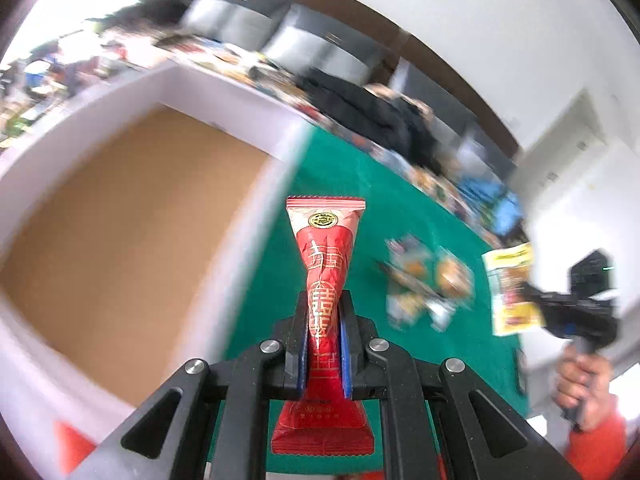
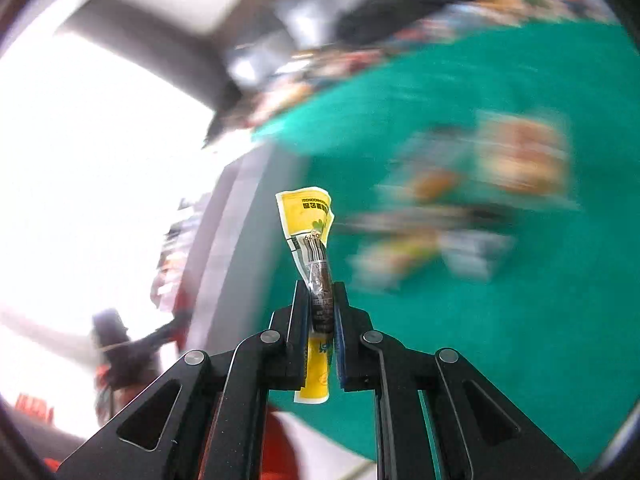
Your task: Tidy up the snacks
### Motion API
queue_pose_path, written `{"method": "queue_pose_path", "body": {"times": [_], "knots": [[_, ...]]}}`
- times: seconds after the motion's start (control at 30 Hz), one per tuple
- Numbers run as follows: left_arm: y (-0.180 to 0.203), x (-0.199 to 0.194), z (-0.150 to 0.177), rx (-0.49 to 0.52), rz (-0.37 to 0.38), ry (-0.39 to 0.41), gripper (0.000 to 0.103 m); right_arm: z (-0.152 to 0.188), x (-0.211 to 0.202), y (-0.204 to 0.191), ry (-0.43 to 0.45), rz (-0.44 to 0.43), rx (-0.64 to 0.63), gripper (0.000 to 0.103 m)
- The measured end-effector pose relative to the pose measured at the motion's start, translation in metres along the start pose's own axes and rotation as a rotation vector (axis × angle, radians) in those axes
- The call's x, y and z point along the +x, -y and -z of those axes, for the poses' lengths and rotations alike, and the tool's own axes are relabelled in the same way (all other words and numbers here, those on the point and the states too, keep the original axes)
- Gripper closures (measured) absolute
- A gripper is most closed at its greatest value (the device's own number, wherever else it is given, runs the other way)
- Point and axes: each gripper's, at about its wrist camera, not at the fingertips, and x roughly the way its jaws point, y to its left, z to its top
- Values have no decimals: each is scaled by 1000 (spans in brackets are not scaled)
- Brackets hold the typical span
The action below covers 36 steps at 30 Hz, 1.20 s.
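Note:
My left gripper (image 1: 324, 300) is shut on a red snack packet (image 1: 326, 256) with gold print, held above the green table just right of an open cardboard box (image 1: 132, 216) with white flaps. My right gripper (image 2: 321, 292) is shut on a yellow snack packet (image 2: 310, 220) with a barcode, held above the green table. The right gripper also shows in the left wrist view (image 1: 560, 308), holding the yellow packet (image 1: 510, 288) at the right. Several loose snack packets (image 1: 428, 280) lie on the cloth between them, blurred in the right wrist view (image 2: 460, 208).
The green tablecloth (image 1: 352, 176) covers the table. Clutter and dark clothing (image 1: 372, 108) line the far edge. The box's white wall (image 2: 236, 216) shows left of the right gripper. The scene is motion-blurred.

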Motion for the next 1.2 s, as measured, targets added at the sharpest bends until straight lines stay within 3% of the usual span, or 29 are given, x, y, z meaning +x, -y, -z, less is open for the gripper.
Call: {"method": "queue_pose_path", "body": {"times": [0.13,0.17,0.2,0.23,0.27,0.33,0.4,0.5,0.63,0.77,0.83,0.9,1.0,1.2], "knots": [[-56,-18,-30,-48,-186,18,90,-4,86,-130,-81,-158,-115,91],[-70,-19,-35,-57,-248,10,81,-4,106,-150,-86,-178,-124,86],[-83,-18,-39,-65,-306,1,60,-6,128,-173,-90,-210,-124,74],[-95,-19,-42,-71,-362,-4,47,-9,147,-192,-94,-224,-122,55],[-103,-23,-42,-71,-408,4,34,-10,154,-202,-88,-218,-127,48],[-114,-38,-38,-57,-465,36,31,-13,159,-218,-31,-182,-167,47],[-116,-49,-30,-58,-460,64,22,-9,144,-211,-4,-158,-197,42],[-99,-49,-12,-69,-377,87,22,3,105,-166,68,-4,-281,32],[-43,-25,6,4,-192,47,22,42,72,-45,111,365,-376,31],[36,19,50,147,-32,-49,15,99,25,64,166,645,-386,31],[66,53,75,201,1,-117,14,124,-6,110,194,757,-354,31],[91,97,102,267,-44,-192,14,135,-23,142,204,832,-305,31],[108,149,121,305,-112,-236,14,133,-40,174,230,881,-201,31],[116,201,117,364,-231,-160,14,119,-44,186,259,917,-112,31]]}}
